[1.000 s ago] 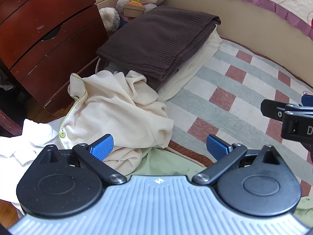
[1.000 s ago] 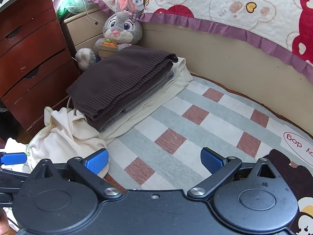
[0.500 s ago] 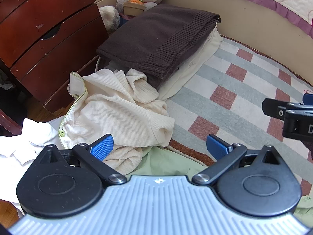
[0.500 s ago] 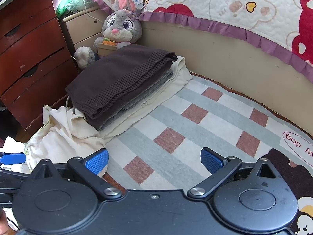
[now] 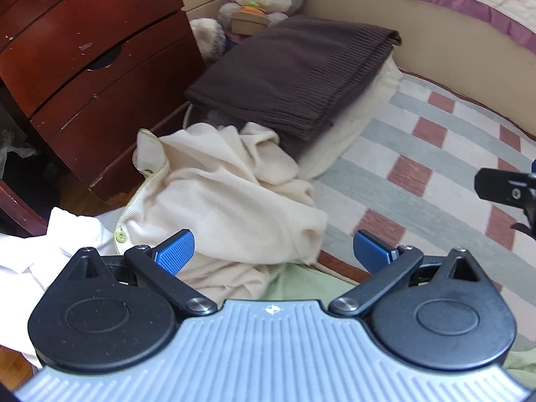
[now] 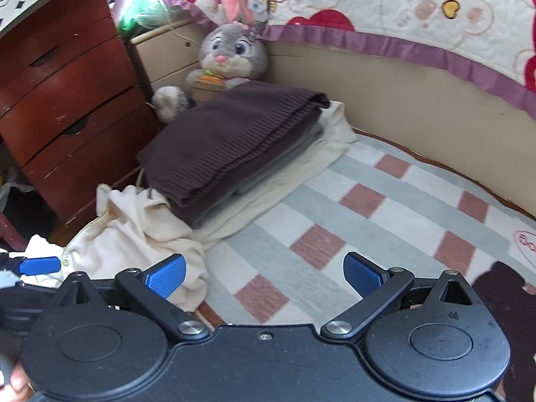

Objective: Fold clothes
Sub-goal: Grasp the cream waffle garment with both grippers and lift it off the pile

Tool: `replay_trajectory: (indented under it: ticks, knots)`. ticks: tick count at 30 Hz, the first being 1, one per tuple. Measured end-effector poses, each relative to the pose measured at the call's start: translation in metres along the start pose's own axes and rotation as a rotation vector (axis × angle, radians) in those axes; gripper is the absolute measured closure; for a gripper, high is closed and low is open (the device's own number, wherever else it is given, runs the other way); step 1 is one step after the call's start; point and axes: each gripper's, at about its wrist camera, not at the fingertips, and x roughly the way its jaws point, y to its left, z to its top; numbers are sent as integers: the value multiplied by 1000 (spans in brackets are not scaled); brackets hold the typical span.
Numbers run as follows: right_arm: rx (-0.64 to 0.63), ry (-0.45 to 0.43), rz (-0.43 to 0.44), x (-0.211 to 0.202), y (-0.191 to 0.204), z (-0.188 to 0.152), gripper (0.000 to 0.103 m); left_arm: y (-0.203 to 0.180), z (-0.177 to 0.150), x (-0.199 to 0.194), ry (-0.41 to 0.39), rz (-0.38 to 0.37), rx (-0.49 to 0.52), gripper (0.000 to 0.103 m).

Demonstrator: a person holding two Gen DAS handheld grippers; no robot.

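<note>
A crumpled cream garment [image 5: 227, 207] lies on the checked bedcover, just ahead of my left gripper [image 5: 273, 251], which is open and empty above it. The same cream garment [image 6: 140, 238] sits left of my right gripper [image 6: 264, 273], also open and empty over the bedcover. A folded brown knit [image 5: 294, 73] tops a stack of folded clothes behind the cream garment; it also shows in the right wrist view [image 6: 234, 140]. A light green cloth [image 5: 301, 284] lies under my left gripper. A white garment [image 5: 50, 251] lies at the left.
A dark wooden dresser [image 5: 83, 60] stands at the left beside the bed. A grey plush rabbit [image 6: 231, 57] sits at the back by the beige bed wall [image 6: 402, 100]. The checked bedcover [image 6: 335, 217] spreads to the right. A dark patch [image 6: 499, 281] lies at the right.
Both grippers have moved slightly forward and the views have tilted a little. Both stay open and nothing was grasped.
</note>
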Motion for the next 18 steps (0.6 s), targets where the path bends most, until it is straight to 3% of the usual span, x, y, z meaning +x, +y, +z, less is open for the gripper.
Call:
replay_trajectory:
  ticks: [5, 7, 9, 11, 13, 16, 17, 18]
  knots:
    - [-11, 28, 121, 29, 5, -8, 7, 29, -6, 18, -15, 51, -8, 3]
    - [-12, 66, 183, 44, 8, -13, 25, 44, -13, 29, -34, 56, -28, 6]
    - [-31, 98, 233, 52, 13, -20, 44, 59, -20, 44, -4, 65, -42, 23]
    - [-66, 103, 246, 56, 20, -27, 50, 75, -27, 55, 36, 64, -87, 35]
    - [-127, 102, 244, 62, 27, -32, 61, 92, -33, 63, 60, 22, -145, 36]
    - [-200, 155, 292, 79, 37, -34, 57, 109, -37, 74, 84, 19, -202, 37]
    - [-207, 182, 321, 88, 39, -34, 52, 115, -38, 78, 94, 24, -219, 37]
    - [-203, 203, 339, 98, 42, -34, 41, 120, -39, 82, 105, 30, -230, 37]
